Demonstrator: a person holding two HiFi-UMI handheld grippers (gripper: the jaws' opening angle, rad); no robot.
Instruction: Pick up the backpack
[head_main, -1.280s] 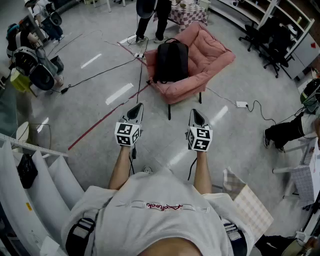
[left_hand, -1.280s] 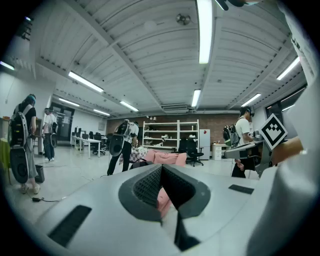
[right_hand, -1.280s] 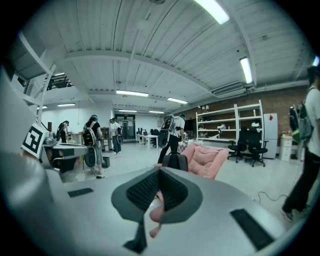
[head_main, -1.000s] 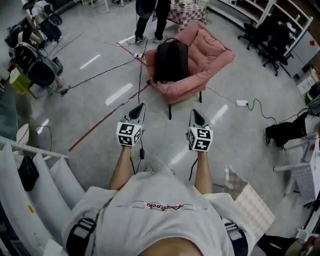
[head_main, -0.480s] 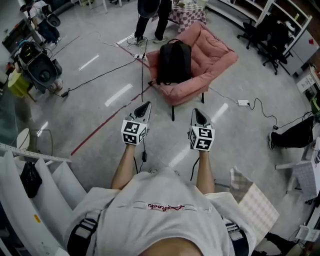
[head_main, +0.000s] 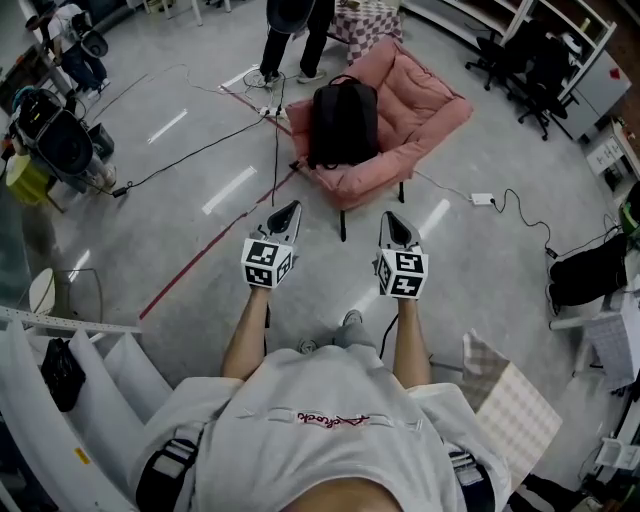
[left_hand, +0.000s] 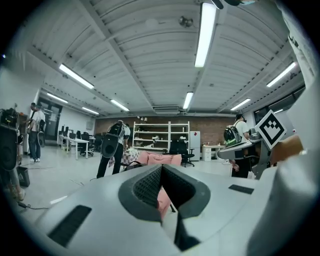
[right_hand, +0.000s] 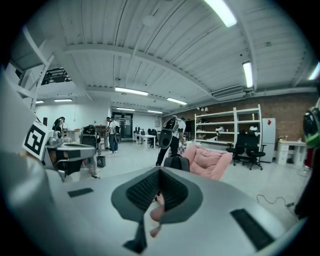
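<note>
A black backpack (head_main: 344, 122) stands upright on a pink cushioned chair (head_main: 425, 105) ahead of me on the floor. In the right gripper view the backpack (right_hand: 176, 162) shows just above the jaws, with the pink chair (right_hand: 210, 161) behind it. My left gripper (head_main: 288, 211) and right gripper (head_main: 393, 221) are held side by side, short of the chair, both shut and empty. In the left gripper view the left gripper (left_hand: 161, 172) points level at the pink chair (left_hand: 160, 159); the backpack is mostly hidden behind the jaws.
Cables and a red floor line (head_main: 215, 245) run left of the chair. A person (head_main: 295, 25) stands behind the chair near a checked table. A power strip (head_main: 483, 199) lies right of it. Office chairs (head_main: 530, 65) stand at the back right, white racks (head_main: 60, 370) at my left.
The chair and backpack have come slightly nearer in the head view as I move forward with both grippers. Both grippers stay shut.
</note>
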